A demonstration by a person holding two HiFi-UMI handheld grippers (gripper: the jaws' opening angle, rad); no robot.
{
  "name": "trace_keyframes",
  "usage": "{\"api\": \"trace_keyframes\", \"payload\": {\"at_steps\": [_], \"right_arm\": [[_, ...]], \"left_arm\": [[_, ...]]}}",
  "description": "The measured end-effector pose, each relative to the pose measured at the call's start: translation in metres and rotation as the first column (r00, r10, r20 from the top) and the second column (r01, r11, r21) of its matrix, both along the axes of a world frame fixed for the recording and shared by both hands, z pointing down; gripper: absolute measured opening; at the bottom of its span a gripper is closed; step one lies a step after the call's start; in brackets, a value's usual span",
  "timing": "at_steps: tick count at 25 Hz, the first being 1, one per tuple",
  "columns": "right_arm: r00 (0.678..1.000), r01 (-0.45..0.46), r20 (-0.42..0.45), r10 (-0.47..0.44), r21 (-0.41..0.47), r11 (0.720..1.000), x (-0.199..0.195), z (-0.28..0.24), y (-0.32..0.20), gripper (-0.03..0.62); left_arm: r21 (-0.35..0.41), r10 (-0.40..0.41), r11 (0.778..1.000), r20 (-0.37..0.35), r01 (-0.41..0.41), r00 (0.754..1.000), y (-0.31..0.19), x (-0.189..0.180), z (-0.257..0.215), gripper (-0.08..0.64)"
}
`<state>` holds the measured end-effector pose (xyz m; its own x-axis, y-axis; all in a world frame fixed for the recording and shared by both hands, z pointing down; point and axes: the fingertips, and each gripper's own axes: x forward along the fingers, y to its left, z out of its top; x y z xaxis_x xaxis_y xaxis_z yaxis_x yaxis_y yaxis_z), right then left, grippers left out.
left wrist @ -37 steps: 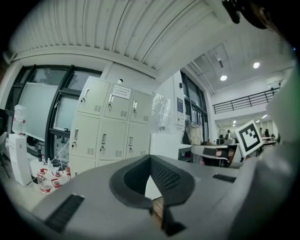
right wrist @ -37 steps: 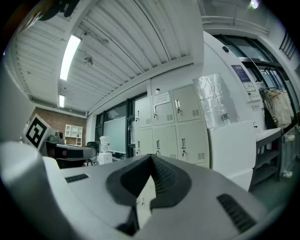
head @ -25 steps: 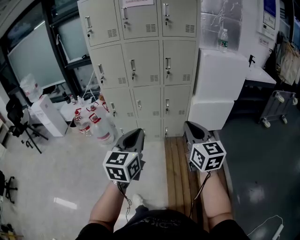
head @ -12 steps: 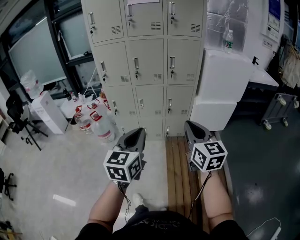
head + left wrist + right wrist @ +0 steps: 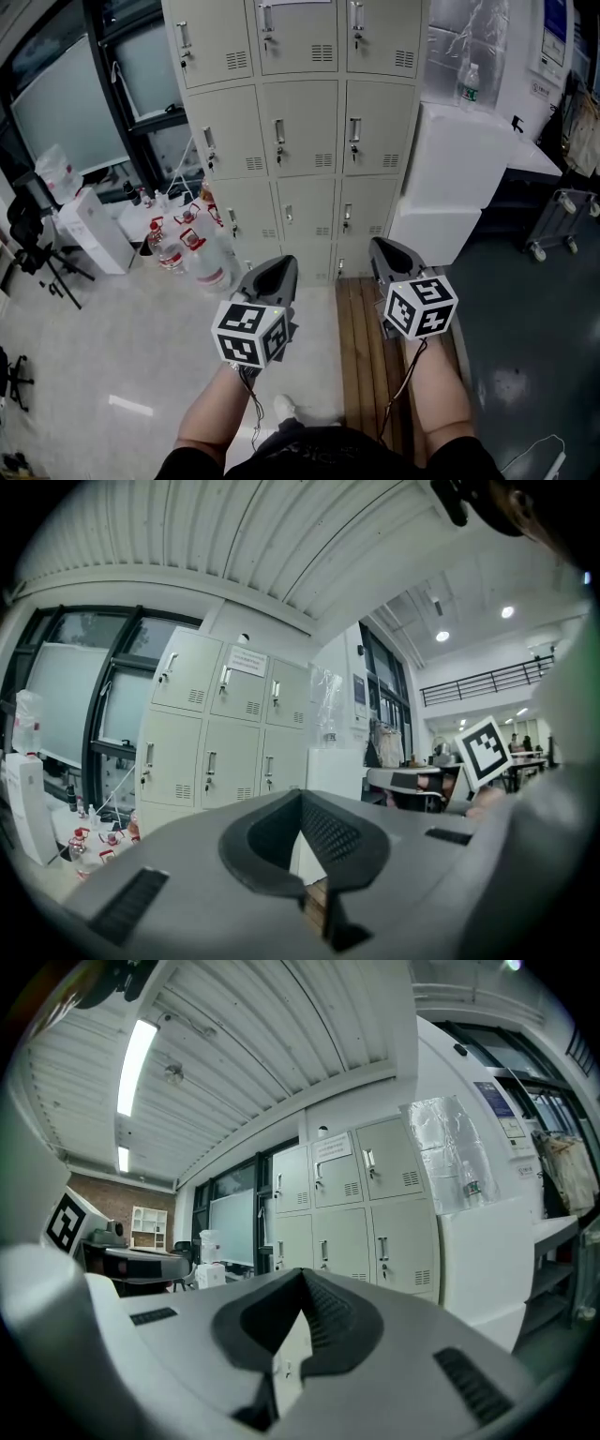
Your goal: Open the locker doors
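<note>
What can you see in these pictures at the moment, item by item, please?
lockers: one bank, three columns, pale grey, straight ahead, visible doors closed
white boxes: two, white, stacked right of the lockers
water bottle: one, clear, on the upper box
water jugs: several, clear with red caps, floor left of the lockers
wooden slats: one platform, brown, floor before the lockers
trolley: one, grey, far right
left gripper: one, grey, shut, empty
right gripper: one, grey, shut, empty
forearms: two, behind the grippers
</note>
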<state>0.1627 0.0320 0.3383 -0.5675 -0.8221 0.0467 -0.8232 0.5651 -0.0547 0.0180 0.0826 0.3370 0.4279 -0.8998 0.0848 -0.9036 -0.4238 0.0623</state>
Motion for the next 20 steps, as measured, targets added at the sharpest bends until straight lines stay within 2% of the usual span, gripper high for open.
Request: {"api": "trace_keyframes", "payload": {"at_steps": [11,20], "right_arm": [[0.998,-0.044,-0.036,0.046,0.072,0.996,-0.06,-0.047,-0.082,0.0],[0.996,-0.091,-0.015,0.093,0.106,0.99,-0.095,-0.087,-0.139,0.0]], "left_arm": [[0.023,0.097,0.995,-0.008,-0.096,0.995,-0.084,-0.052,-0.028,-0.002],[0.044,0.212,0.976,0.002,-0.212,0.977,-0.144,-0.072,-0.052,-0.002]]}}
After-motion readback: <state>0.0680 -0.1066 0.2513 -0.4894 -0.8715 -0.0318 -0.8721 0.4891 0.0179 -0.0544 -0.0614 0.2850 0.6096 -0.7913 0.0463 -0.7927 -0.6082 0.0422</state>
